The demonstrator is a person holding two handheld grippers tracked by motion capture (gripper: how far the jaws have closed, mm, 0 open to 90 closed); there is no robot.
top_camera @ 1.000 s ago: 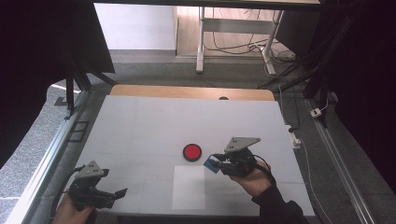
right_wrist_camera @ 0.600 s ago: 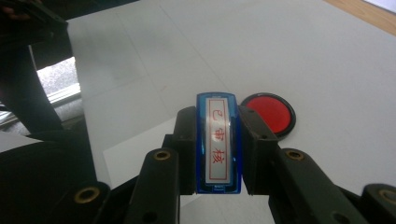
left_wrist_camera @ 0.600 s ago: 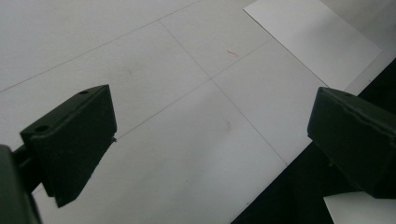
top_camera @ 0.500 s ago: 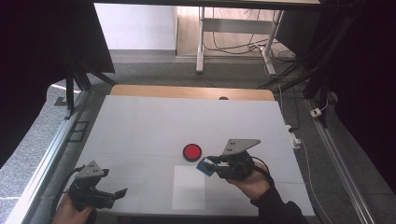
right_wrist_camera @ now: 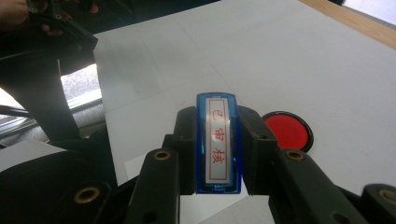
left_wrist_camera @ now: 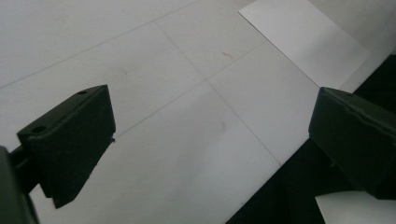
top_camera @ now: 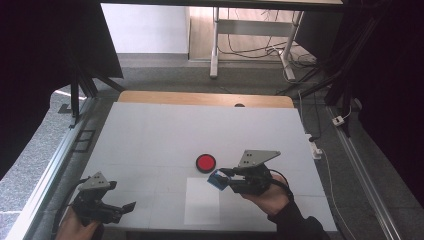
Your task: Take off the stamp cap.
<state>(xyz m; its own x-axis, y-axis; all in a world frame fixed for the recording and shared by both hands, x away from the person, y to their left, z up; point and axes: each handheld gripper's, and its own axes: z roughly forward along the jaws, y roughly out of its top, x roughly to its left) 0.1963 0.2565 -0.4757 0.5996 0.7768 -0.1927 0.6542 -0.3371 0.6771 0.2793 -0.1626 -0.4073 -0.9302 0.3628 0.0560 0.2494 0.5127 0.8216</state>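
My right gripper (top_camera: 220,179) is shut on a blue stamp (right_wrist_camera: 218,143) with red characters on its white label; in the high view the stamp (top_camera: 217,180) hangs above the upper right corner of a white paper sheet (top_camera: 202,202). A round red ink pad (top_camera: 205,163) with a black rim lies on the table just beyond the stamp, and in the right gripper view the ink pad (right_wrist_camera: 287,130) sits right of the jaws. My left gripper (top_camera: 126,207) is open at the table's front left, nothing between its jaws; its own view looks at the sheet (left_wrist_camera: 303,39).
The white table (top_camera: 165,130) has a wooden strip (top_camera: 205,99) along its far edge. A metal rail (top_camera: 47,170) runs along the left side and a cable with a plug (top_camera: 316,148) lies off the right edge. A desk frame (top_camera: 250,30) stands on the floor beyond.
My right gripper has carried the blue stamp left and slightly toward the front, from beside the ink pad to over the sheet's corner. The left gripper has stayed put.
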